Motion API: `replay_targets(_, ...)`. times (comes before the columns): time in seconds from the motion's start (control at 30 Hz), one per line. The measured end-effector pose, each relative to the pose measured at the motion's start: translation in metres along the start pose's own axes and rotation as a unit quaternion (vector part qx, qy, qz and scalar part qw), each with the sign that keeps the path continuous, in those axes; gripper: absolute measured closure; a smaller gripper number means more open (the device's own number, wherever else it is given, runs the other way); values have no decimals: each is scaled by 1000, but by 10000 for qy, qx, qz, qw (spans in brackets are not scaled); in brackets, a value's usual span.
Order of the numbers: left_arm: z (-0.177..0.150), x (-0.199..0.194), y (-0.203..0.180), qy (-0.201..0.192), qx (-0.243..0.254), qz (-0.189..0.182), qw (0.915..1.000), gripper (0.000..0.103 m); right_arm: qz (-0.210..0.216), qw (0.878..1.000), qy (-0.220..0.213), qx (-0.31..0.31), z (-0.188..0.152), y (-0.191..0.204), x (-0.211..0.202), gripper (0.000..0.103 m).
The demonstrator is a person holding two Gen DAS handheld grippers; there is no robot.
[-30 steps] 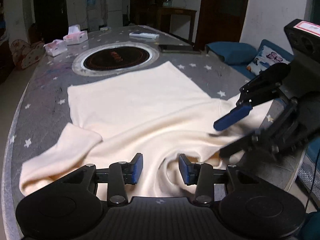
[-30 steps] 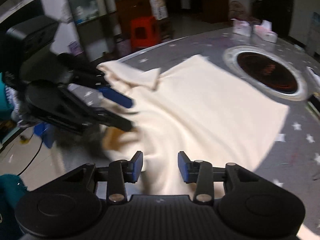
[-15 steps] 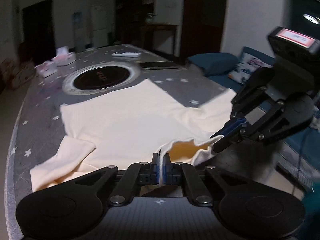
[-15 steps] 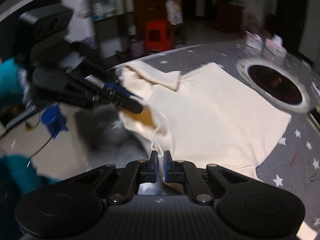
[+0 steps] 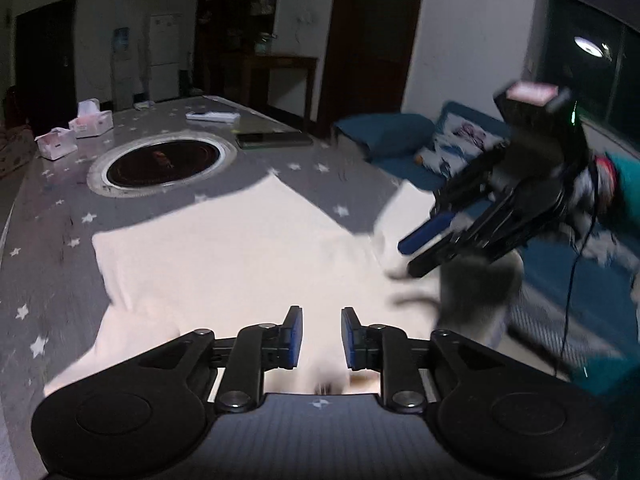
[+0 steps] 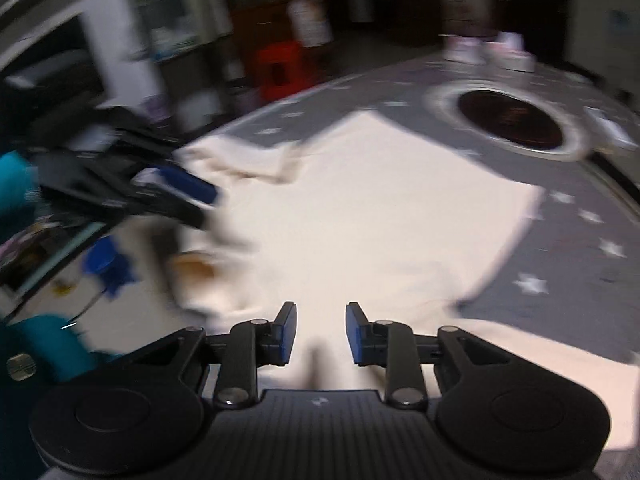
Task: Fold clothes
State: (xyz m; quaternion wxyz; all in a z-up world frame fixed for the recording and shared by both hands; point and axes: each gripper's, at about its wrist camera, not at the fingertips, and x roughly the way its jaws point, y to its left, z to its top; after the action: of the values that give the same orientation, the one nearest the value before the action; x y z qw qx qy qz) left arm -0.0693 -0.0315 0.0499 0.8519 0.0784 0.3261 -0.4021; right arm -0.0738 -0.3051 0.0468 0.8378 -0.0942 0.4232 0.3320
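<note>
Left wrist: 2 tissue boxes (image 5: 74, 134) on table (image 5: 48, 280), tissues poking out.

Grey star-print table (image 5: 48, 216) w/ round black cooktop (image 5: 162, 160) set in, far centre. 2 tissue boxes (image 5: 74, 134) far left. White remote (image 5: 212, 116) & dark flat slab (image 5: 274, 140) far right of cooktop. Blue sofa (image 5: 384, 136) w/ patterned cushion (image 5: 460, 144) at right. Red stool (image 6: 280, 68) beyond table edge, blurred.
</note>
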Motion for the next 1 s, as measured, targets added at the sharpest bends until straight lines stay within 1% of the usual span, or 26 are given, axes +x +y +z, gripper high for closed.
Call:
replay_targets(0.07,4,20,-2,83,-99,12,9999,80,-237,9994,72,262,-7,-16,10,77)
replay_targets(0.17,1,51,-4,363,-270,-73,9990,80,-533,9966,238,586,-21,-37,24,77)
replay_targets(0.23,-4,63,-8,536,-278,-63,9982,80,-634,9955,155,687,-31,-48,20,78)
replay_targets(0.33,-14,73,-15,706,-204,-27,9973,79,-1057,9910,143,813,-39,-63,5,78)
replay_targets(0.4,-12,73,-17,721,-222,-71,9971,79,-1329,9870,111,896,-45,-72,-4,77)
replay_targets(0.47,-8,71,-20,661,-215,-85,9975,79,-1703,9783,47,1175,-52,-87,-14,77)
replay_targets(0.53,-3,71,-23,581,-216,-109,9980,79,-2095,9671,-41,1439,-60,-100,-22,75)
replay_targets(0.6,2,74,-27,528,-234,-139,9982,79,-2419,9546,-110,1735,-69,-113,-28,67)
replay_targets(0.63,5,76,-28,515,-238,-144,9983,78,-2516,9489,-151,1898,-75,-120,-31,67)
replay_targets(0.67,7,80,-30,512,-256,-150,9982,77,-2605,9430,-195,2059,-80,-127,-34,66)
replay_targets(0.7,9,83,-31,508,-287,-172,9981,76,-2644,9378,-249,2234,-85,-132,-37,64)
replay_targets(0.77,12,88,-35,506,-343,-234,9979,76,-2719,9282,-340,2516,-91,-141,-39,57)
replay_targets(0.87,14,96,-42,526,-364,-297,9975,76,-2732,9183,-454,2829,-100,-151,-40,57)
replay_targets(0.9,14,98,-44,538,-358,-312,9974,74,-2717,9153,-495,2932,-104,-155,-39,57)
replay_targets(0.93,14,100,-46,558,-355,-322,9973,73,-2711,9145,-531,2957,-104,-156,-39,57)
replay_targets(0.97,13,102,-47,580,-352,-330,9971,73,-2706,9139,-568,2973,-105,-157,-39,60)
replay_targets(1.0,13,105,-49,602,-350,-339,9970,73,-2701,9133,-604,2989,-105,-159,-39,72)
